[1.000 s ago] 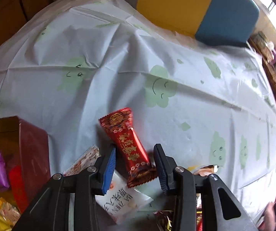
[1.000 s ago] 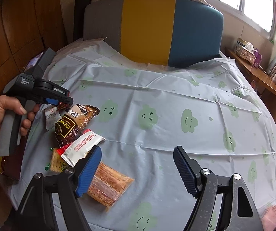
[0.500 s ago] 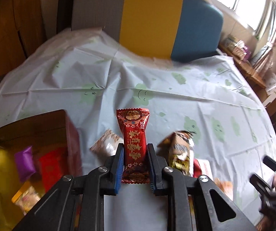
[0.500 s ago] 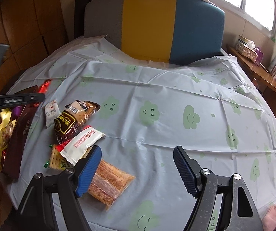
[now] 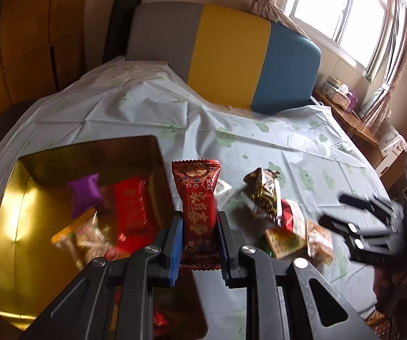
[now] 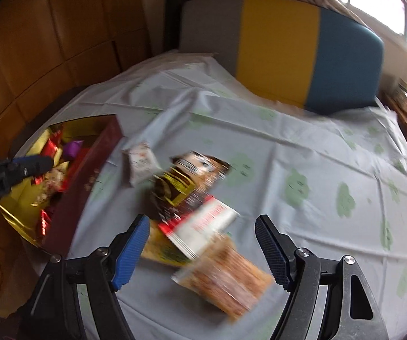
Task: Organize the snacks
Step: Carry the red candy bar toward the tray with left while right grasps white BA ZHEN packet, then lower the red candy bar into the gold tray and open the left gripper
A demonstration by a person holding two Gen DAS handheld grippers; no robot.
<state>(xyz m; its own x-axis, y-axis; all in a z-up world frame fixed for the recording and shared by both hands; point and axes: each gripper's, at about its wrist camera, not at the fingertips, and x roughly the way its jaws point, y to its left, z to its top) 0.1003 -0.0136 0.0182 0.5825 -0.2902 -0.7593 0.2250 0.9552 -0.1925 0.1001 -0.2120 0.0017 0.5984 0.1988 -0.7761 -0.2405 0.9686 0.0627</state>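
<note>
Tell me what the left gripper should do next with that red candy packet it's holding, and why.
Probably carry it a little further left over the gold box and open. The left gripper is shut on the red candy packet, which stands upright at the box's right wall, and other wrapped snacks already lie inside. The right gripper is open above the remaining pile.

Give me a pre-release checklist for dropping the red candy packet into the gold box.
1. Left gripper shut on red candy packet with gold lettering: ok.
2. Gold-lined open box has no lid: ok.
3. Packet over the box opening: not ok; it appears over the box's right wall.
4. Room inside beside purple pouch: ok.
5. Right gripper open, away from box: ok.
6. Packet's height above contents: cannot tell.
</note>
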